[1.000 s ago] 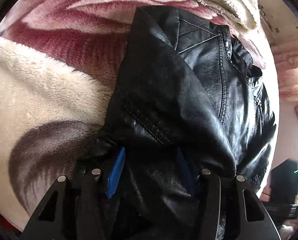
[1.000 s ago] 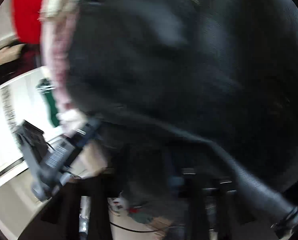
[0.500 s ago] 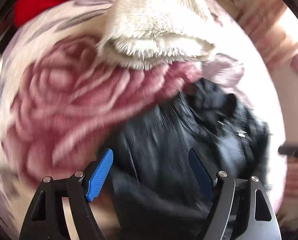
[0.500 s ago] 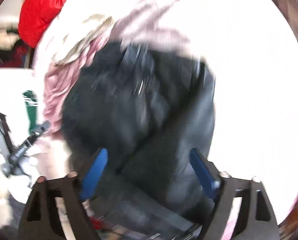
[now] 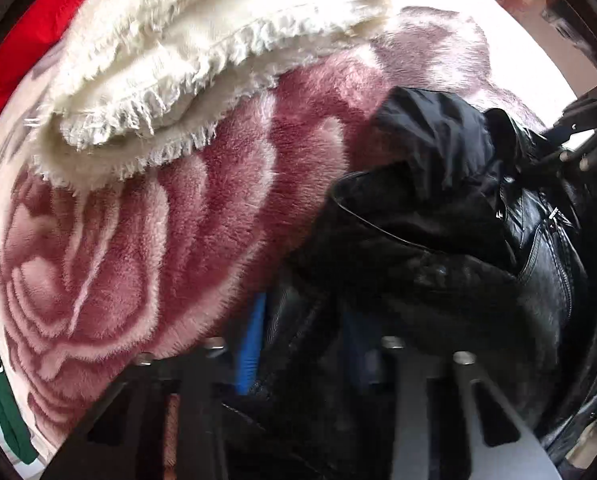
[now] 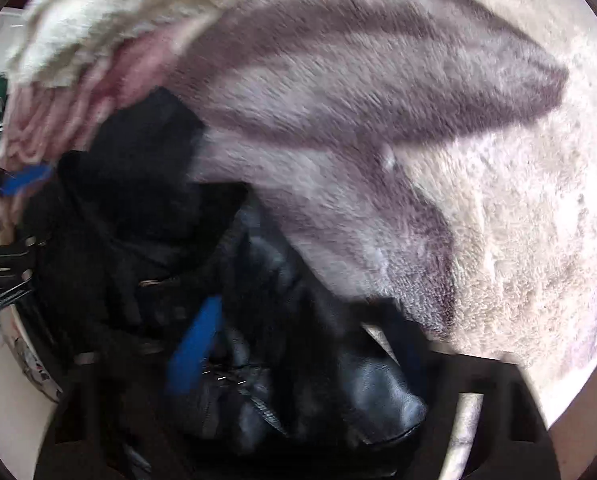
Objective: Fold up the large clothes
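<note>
A black leather jacket (image 5: 438,248) lies bunched on a plush rose-patterned blanket (image 5: 138,260). My left gripper (image 5: 298,344) is closed on a fold of the jacket's near edge; leather fills the gap between the blue pads (image 5: 252,344). In the right wrist view the jacket (image 6: 278,300) is also bunched, and my right gripper (image 6: 298,344) is closed on another fold of it, with one blue pad (image 6: 194,344) showing beside the leather. The right gripper's body shows at the far right of the left wrist view (image 5: 582,140).
A folded cream fleece (image 5: 202,52) lies on the blanket beyond the jacket. Something red (image 5: 26,40) lies at the far left. The blanket's grey leaf pattern and cream pile (image 6: 478,180) spread to the right of the jacket.
Both grippers were open half a second ago; now both have closed on jacket folds. Both have moved in low against the jacket, which is more bunched.
</note>
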The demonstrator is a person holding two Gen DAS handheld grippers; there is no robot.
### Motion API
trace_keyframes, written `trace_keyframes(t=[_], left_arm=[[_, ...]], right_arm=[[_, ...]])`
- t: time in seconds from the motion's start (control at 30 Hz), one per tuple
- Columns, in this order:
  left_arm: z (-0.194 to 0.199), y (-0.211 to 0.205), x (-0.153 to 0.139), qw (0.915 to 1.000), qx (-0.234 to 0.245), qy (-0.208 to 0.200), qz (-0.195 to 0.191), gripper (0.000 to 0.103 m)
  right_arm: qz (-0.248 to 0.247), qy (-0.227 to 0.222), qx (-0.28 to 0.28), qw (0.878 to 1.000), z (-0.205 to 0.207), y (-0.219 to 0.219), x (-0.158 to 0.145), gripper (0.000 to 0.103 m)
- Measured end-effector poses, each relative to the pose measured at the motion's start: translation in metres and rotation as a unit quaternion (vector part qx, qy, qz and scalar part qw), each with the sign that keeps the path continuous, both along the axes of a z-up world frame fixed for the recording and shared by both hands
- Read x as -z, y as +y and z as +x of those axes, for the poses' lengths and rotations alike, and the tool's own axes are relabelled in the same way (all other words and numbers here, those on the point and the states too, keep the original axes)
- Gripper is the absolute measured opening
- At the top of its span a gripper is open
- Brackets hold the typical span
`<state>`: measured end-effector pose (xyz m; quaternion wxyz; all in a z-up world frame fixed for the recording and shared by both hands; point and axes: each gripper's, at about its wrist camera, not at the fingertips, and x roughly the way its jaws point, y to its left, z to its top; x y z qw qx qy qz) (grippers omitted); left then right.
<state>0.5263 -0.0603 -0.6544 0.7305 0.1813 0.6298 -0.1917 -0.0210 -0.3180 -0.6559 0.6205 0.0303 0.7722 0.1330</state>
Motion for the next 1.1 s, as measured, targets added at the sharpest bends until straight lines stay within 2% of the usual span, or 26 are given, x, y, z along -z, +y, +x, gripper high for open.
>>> trace_keyframes(t=[0.03, 0.07, 0.1, 0.27, 0.43, 0.57, 0.63, 0.73, 0.87, 1.03, 1.1], left_arm=[[-0.006, -0.001, -0.002, 1.0, -0.002, -0.009, 0.001, 0.011], [-0.011, -0.001, -0.006, 0.9998, -0.009, -0.017, -0.004, 0.009], [-0.016, -0.001, -0.011, 0.9995, -0.017, -0.027, -0.009, 0.007], [-0.046, 0.013, -0.057, 0.9934, -0.063, -0.079, -0.055, 0.005], [-0.112, 0.023, -0.12, 0.9829, -0.077, -0.144, -0.086, 0.005], [-0.134, 0.036, -0.15, 0.9771, -0.097, -0.154, -0.11, 0.005], [-0.159, 0.039, -0.16, 0.9755, -0.11, -0.146, -0.122, 0.004], [-0.191, 0.043, -0.164, 0.9748, -0.13, -0.13, -0.126, 0.004], [-0.234, 0.058, -0.136, 0.9703, -0.185, -0.076, -0.137, 0.004], [-0.293, 0.065, -0.081, 0.966, -0.228, -0.004, -0.122, 0.005], [-0.307, 0.069, -0.068, 0.9599, -0.242, 0.029, -0.138, 0.009]], right_arm=[[0.017, -0.002, 0.005, 1.0, -0.005, -0.002, -0.006, 0.031], [0.012, -0.007, 0.011, 1.0, -0.009, -0.006, -0.013, 0.02], [0.018, -0.014, 0.022, 0.999, -0.013, -0.011, -0.019, 0.016], [0.054, -0.057, 0.066, 0.995, -0.044, -0.033, -0.065, 0.012], [0.077, -0.101, 0.09, 0.988, -0.083, -0.038, -0.126, 0.008], [0.108, -0.13, 0.128, 0.977, -0.141, -0.052, -0.173, 0.008], [0.124, -0.131, 0.154, 0.971, -0.167, -0.055, -0.18, 0.008], [0.131, -0.129, 0.172, 0.968, -0.203, -0.026, -0.187, 0.008], [0.135, -0.095, 0.174, 0.971, -0.266, -0.003, -0.174, 0.008], [0.122, -0.049, 0.174, 0.976, -0.33, 0.016, -0.131, 0.008], [0.119, -0.039, 0.177, 0.976, -0.341, 0.019, -0.113, 0.009]])
